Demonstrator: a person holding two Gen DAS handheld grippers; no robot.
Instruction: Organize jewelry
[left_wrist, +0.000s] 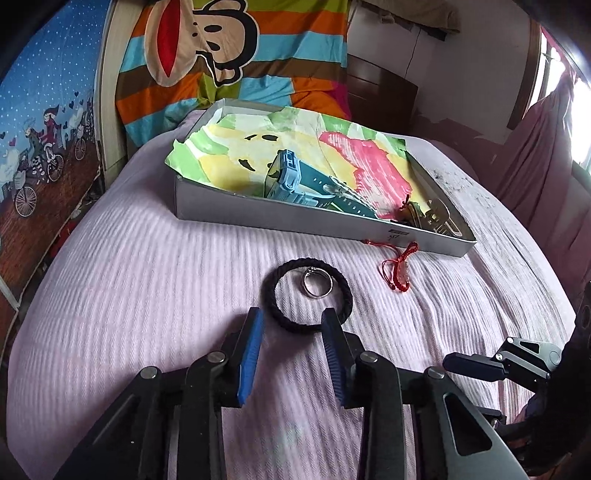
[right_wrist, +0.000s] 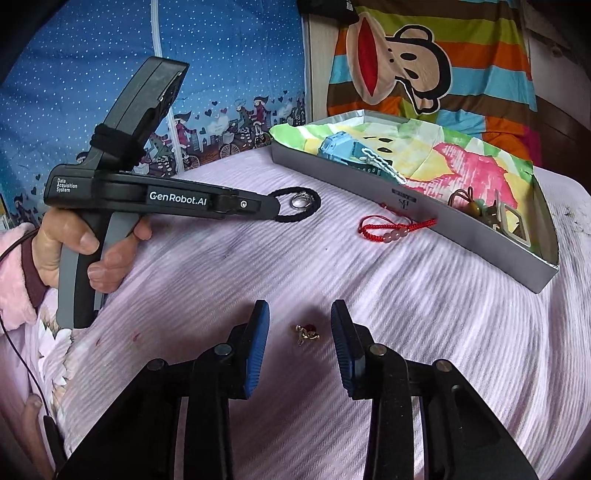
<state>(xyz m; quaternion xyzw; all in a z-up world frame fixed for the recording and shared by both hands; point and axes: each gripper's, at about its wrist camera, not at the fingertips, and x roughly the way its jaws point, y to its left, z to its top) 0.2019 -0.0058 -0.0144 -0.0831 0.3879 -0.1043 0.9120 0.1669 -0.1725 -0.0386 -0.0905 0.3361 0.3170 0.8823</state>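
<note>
Between the gaping left gripper (left_wrist: 291, 325) pads, mid-bed, lies a soft, light black hair tie (left_wrist: 306, 295); pinch its near arc, sparing the slippery ring (left_wrist: 317, 286). Right gripper (right_wrist: 300, 321) gapes too.

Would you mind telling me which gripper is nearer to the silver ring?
Left. The left gripper sits open at the black hair tie that encircles the silver ring; the right gripper is farther off, open around a small gold charm.

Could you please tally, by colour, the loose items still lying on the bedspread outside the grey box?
Black: 1, the braided hair tie
Silver: 1, the ring lying inside the hair tie's loop
Red: 1, the cord bracelet beside the box
Gold with red: 1, the small charm between the right claw's fingers
Total: 4
</note>
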